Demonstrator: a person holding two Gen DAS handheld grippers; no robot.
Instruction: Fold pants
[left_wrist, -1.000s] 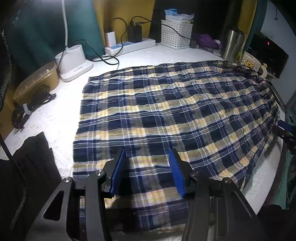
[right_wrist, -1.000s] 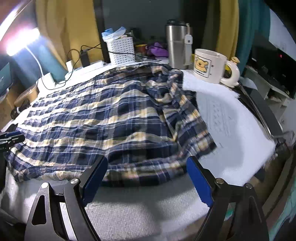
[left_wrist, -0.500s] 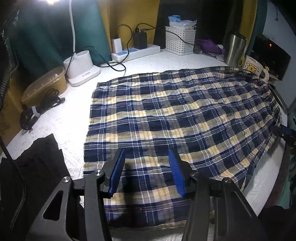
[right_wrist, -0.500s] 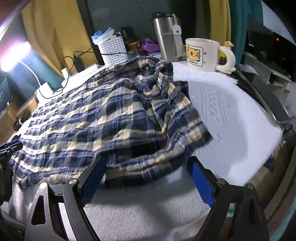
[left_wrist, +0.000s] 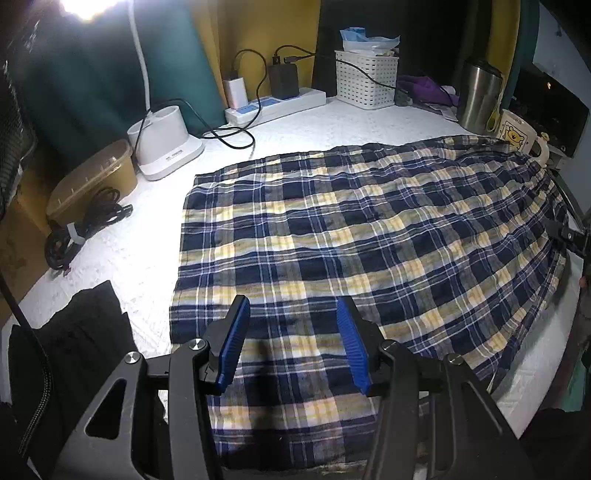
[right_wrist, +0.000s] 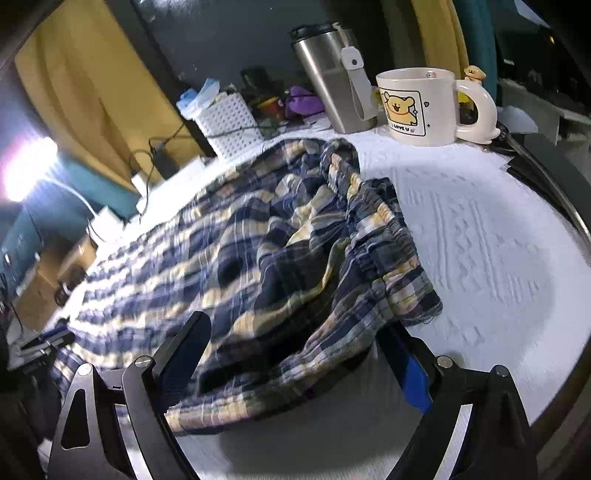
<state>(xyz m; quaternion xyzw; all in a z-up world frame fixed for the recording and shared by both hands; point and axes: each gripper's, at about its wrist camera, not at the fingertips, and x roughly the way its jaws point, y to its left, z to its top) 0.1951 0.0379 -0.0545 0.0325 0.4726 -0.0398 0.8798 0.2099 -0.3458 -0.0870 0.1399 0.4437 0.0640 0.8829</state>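
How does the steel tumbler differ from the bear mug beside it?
The steel tumbler is tall, bare metal, with a dark lid and a grey strap; the bear mug is shorter, cream, lidless, with a printed bear and a looped handle. Both stand upright beyond the plaid pants.

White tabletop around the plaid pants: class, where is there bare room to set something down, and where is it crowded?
Bare patches of the white tabletop: right of the plaid pants, before the bear mug; and between the pants and the power strip. Crowded: the back edge, with the white basket and steel tumbler.
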